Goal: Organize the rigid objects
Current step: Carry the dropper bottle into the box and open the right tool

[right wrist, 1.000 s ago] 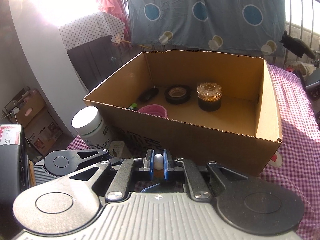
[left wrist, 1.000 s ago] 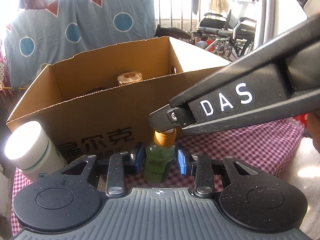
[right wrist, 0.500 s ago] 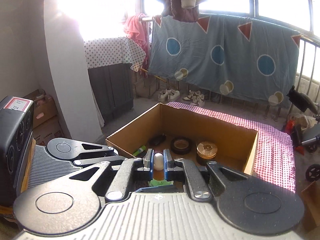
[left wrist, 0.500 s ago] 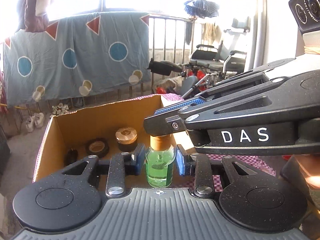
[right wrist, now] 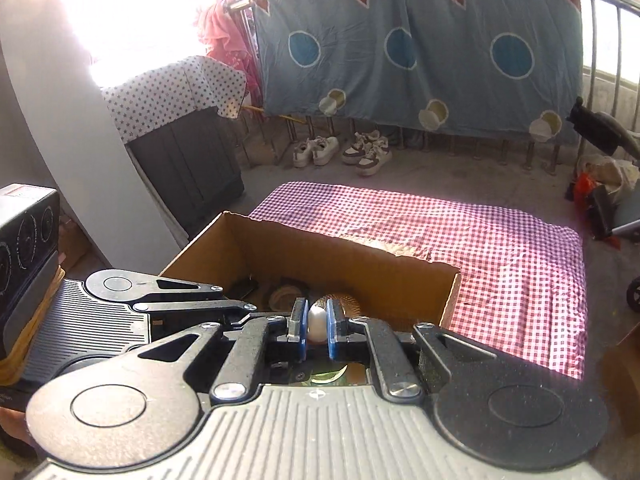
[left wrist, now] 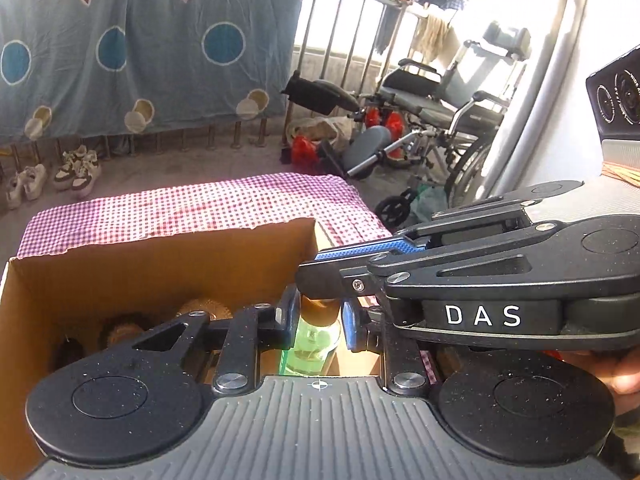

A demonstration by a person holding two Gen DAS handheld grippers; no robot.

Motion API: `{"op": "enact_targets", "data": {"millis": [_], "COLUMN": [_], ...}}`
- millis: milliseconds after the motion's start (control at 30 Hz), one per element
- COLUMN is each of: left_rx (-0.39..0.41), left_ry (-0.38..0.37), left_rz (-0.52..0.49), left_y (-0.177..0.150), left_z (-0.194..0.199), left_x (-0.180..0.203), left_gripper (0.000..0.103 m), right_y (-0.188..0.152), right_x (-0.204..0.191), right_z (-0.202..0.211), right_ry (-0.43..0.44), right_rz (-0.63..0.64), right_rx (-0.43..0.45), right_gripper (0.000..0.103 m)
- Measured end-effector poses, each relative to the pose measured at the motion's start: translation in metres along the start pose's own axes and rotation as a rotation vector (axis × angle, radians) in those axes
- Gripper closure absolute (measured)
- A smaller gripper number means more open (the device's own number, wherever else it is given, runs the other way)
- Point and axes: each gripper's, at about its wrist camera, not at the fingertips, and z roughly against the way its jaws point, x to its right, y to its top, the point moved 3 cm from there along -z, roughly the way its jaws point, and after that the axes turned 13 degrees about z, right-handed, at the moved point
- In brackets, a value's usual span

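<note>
left gripper (left wrist: 316, 316) – jaws just closed further around green bottle (left wrist: 311, 346), lower centre, contact unclear | right gripper (right wrist: 316, 330) – clamped on its white tip | bottle lifted above cardboard box (left wrist: 120, 272); drop-in seems next

A checked cloth (right wrist: 500, 264) covers the table, bearing the cardboard box (right wrist: 360, 264).
</note>
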Motion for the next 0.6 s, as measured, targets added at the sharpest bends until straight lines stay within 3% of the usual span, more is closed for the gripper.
{"op": "enact_targets", "data": {"millis": [300, 600], "left_rx": [-0.076, -0.143], "left_ry": [0.055, 0.084], "left_rz": [0.068, 0.103], "left_y": [0.015, 0.018], "left_z": [-0.06, -0.083], "left_x": [-0.021, -0.034], "left_gripper": [0.082, 0.08], "right_y": [-0.002, -0.007], "right_x": [0.057, 0.07], "right_z": [-0.066, -0.103], "right_ry": [0.004, 0.035], "right_rz": [-0.047, -0.048], "right_rx": [-0.055, -0.097], "right_gripper": [0.092, 0.09]}}
